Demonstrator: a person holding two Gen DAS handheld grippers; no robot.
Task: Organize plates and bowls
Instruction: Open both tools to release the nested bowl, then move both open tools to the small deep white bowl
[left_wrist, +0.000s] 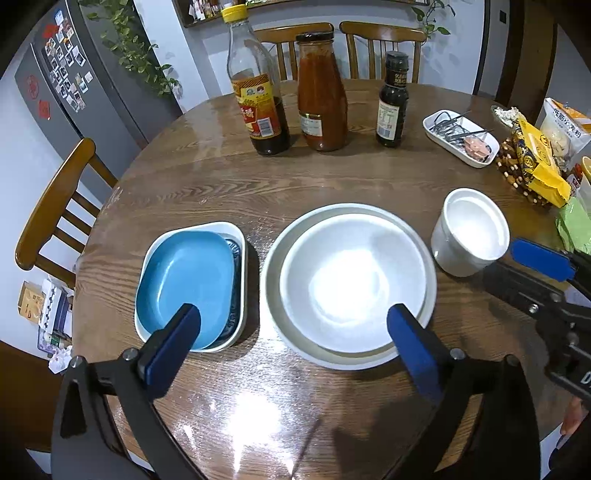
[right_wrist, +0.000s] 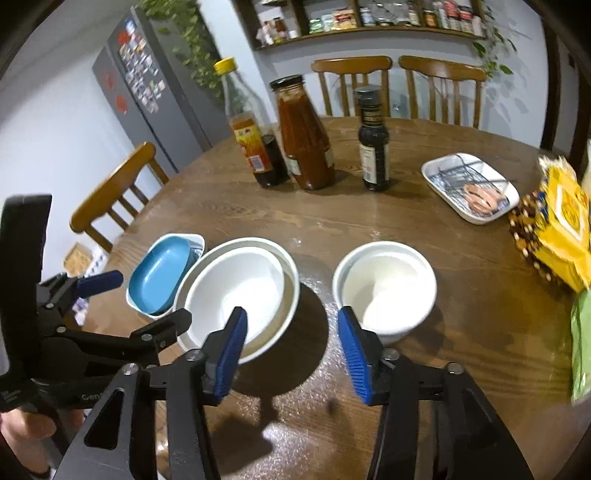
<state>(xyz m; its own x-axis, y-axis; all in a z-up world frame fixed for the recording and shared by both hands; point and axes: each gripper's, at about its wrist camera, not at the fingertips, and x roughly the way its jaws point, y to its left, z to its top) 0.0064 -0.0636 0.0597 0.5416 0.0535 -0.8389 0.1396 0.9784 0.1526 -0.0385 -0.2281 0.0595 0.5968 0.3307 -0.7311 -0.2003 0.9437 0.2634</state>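
Observation:
A blue oval dish (left_wrist: 186, 284) lies stacked in a white rectangular dish (left_wrist: 236, 236) on the round wooden table. Right of it a white bowl (left_wrist: 351, 284) sits nested in a larger white bowl (left_wrist: 273, 266). A smaller white bowl (left_wrist: 469, 236) stands further right. My left gripper (left_wrist: 293, 332) is open above the near edges of the blue dish and the nested bowls. My right gripper (right_wrist: 291, 347) is open, hovering between the nested bowls (right_wrist: 240, 291) and the small bowl (right_wrist: 384, 284). The blue dish also shows in the right wrist view (right_wrist: 162, 277).
Three bottles stand at the back: soy sauce (left_wrist: 255, 92), red sauce (left_wrist: 319, 96) and a small dark bottle (left_wrist: 393, 99). A white tray with clips (left_wrist: 461, 136) and yellow snack bags (left_wrist: 535, 162) lie at the right. Wooden chairs (left_wrist: 55, 206) surround the table.

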